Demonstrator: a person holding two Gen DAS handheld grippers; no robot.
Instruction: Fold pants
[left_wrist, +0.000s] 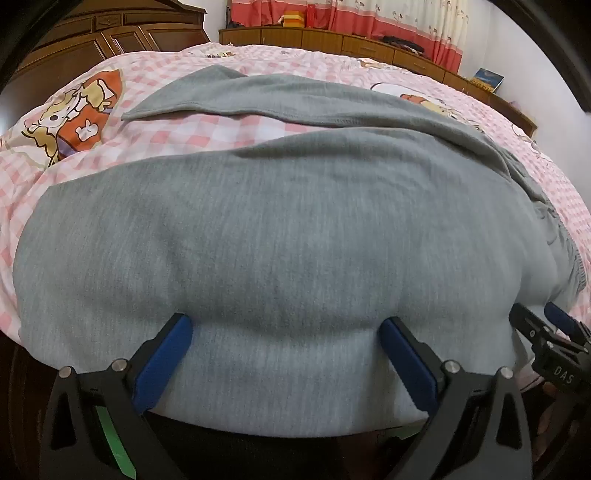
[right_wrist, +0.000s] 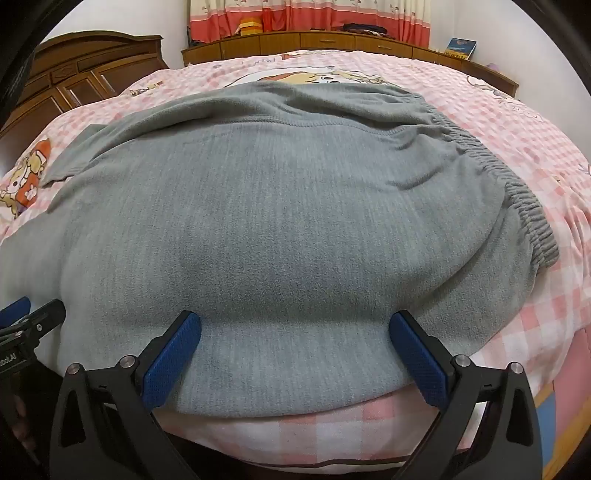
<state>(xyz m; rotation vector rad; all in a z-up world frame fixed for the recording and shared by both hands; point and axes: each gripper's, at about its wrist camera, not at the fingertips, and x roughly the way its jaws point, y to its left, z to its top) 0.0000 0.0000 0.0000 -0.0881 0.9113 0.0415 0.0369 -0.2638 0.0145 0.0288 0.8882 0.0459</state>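
Left gripper (left_wrist: 286, 328) is seen with its two blue-padded fingers (left_wrist: 162, 363) spread wide apart; nothing is clamped between them. The finger tips are set down at the near edge of the grey pants (left_wrist: 258, 229), and the fabric between them is pushed up into a shallow ridge. Whether the pads press into the cloth or merely rest on it cannot be told.

Right gripper (right_wrist: 295, 325) is likewise held wide apart, blue pads (right_wrist: 173, 360) on either side of a broad span of the same cloth, nothing gripped. Its tips also meet the near edge of the pants (right_wrist: 288, 221), where a low fold of fabric is raised between them.

The two grippers are positioned side by side along the near hem: the right gripper (left_wrist: 554, 343) is visible at the right border of the left wrist view, and the left gripper (right_wrist: 22, 325) at the left border of the right wrist view.

The pants are spread flat on a bed covered by a pink checked bedspread (right_wrist: 517, 122) printed with cartoon figures. The elastic waistband (right_wrist: 517, 184) is recorded to the right. One leg (left_wrist: 207, 96) is seen angled away to the far left, with bedspread showing between it and the nearer leg.

A wooden headboard (right_wrist: 85, 70) lies at the far left, a low wooden cabinet (right_wrist: 314, 42) along the far wall, and pink and cream curtains (right_wrist: 332, 14) above it.
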